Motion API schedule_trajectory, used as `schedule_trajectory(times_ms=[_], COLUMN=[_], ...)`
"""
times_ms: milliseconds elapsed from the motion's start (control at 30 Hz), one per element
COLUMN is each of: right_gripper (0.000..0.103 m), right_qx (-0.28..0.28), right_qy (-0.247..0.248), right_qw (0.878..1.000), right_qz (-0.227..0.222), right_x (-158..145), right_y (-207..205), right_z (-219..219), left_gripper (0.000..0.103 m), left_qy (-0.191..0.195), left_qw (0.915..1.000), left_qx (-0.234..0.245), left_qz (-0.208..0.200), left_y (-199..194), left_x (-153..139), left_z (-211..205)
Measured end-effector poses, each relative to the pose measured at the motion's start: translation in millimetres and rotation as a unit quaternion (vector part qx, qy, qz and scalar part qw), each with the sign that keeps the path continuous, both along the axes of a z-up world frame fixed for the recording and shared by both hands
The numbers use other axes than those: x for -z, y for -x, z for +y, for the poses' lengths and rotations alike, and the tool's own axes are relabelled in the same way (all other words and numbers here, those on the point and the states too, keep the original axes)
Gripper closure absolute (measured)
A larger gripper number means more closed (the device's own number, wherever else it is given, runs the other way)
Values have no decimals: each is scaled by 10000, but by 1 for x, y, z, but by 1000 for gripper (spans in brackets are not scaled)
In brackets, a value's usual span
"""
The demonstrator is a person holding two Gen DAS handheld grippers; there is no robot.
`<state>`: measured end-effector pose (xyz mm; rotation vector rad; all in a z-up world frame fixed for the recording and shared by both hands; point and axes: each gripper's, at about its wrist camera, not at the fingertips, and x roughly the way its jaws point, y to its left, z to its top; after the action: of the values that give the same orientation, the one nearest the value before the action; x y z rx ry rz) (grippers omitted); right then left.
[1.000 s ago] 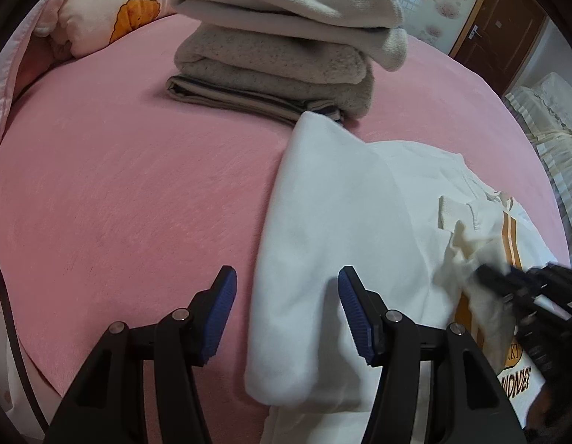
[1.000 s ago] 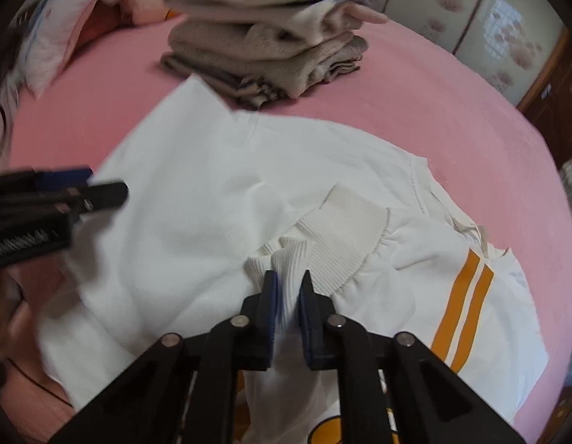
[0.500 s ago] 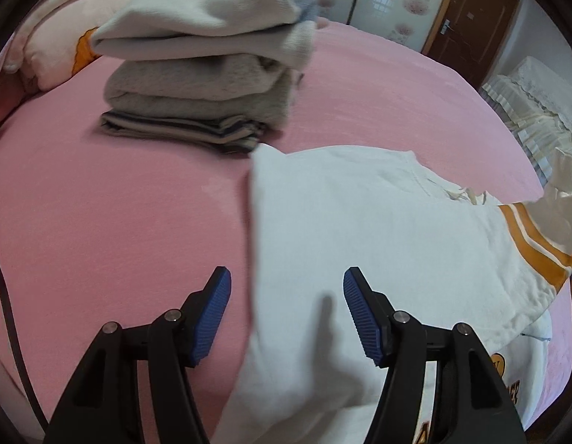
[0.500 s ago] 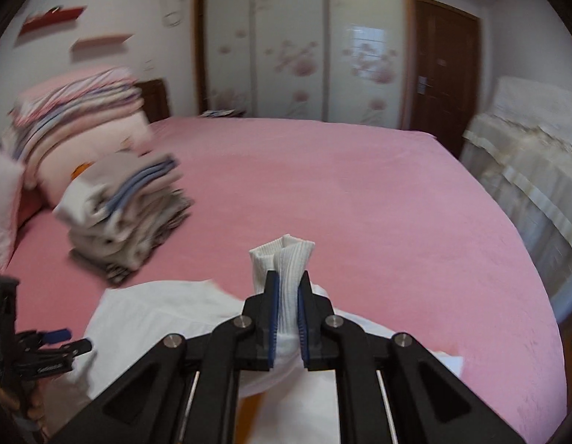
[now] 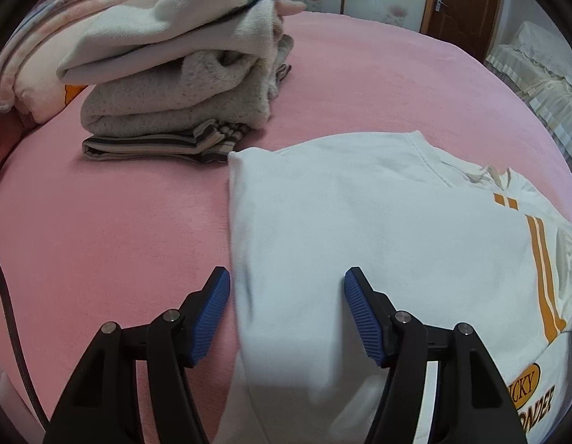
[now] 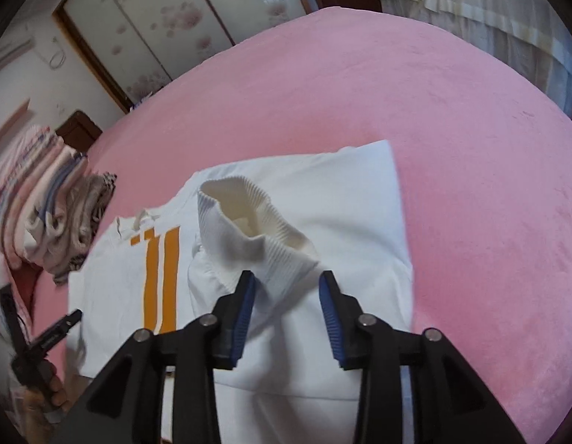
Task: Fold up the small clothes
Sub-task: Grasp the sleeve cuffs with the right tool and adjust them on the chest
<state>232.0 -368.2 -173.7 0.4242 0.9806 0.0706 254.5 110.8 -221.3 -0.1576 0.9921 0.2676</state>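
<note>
One big pink bed (image 5: 100, 222) carries everything: folded pile (image 5: 182, 85) at 11 o'clock, white sweatshirt (image 5: 360, 229) spread centre-right. Right tongs (image 6: 287, 283) have just been opening, ribbed cuff (image 6: 248, 229) loose between them. Left tongs (image 5: 286, 281) gape apart, straddling the sweatshirt's edge.

Home bedroom, pink-covered bed (image 6: 452, 118), pillow (image 5: 37, 88), floral sliding wardrobe doors (image 6: 156, 29), wooden door (image 5: 460, 0)

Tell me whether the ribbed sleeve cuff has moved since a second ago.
Yes. The ribbed cuff was carried across the white sweatshirt, away from the folded pile; the right gripper has just been opening, the cuff between its pads.
</note>
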Motion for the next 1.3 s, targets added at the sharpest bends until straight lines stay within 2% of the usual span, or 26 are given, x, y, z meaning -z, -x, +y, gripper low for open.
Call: schedule_trajectory(times_ms=[67, 200, 333, 433, 533, 667, 700, 800, 833, 1167, 1300], right_gripper=[56, 39, 39, 39, 39, 40, 42, 63, 67, 69, 81], right_qx=[-62, -738, -1056, -1280, -1701, -2222, -2362, -2729, -2792, -3211, -3357], right_qy=[-81, -117, -192, -147, 124, 698, 838, 1038, 1088, 980, 1053], right_qw=[9999, 9971, 9942, 9914, 9845, 9722, 9679, 9563, 9540, 9417, 9358], right_qz=[-64, -116, 10, -232, -401, -226, -187, -136, -137, 202, 211], right_x=[-11, -21, -14, -24, -36, -28, -25, -21, -21, -6, -9], right_y=[-8, -35, -53, -40, -25, -26, -28, -33, -34, -47, -40], right_z=[-8, -6, -7, -8, -2, 17, 21, 28, 29, 19, 20], left_gripper=[40, 40, 40, 40, 40, 40, 40, 40, 39, 37, 37], left_qy=[75, 203, 344, 348, 297, 267, 265, 215, 192, 116, 96], left_qw=[9999, 9993, 9983, 9985, 9989, 9989, 9989, 9990, 9990, 9987, 9985], left_qx=[-96, -316, -474, -423, -346, -313, -312, -294, -289, -311, -320], left_qz=[13, 38, 53, 87, 127, 217, 232, 268, 282, 399, 436], left_y=[-2, -7, -6, -4, -7, -16, -17, -21, -21, -32, -33], left_x=[-1, 0, 0, 1, 1, 2, 2, 2, 2, 3, 3], left_z=[9, 27, 38, 38, 39, 37, 37, 36, 35, 22, 20])
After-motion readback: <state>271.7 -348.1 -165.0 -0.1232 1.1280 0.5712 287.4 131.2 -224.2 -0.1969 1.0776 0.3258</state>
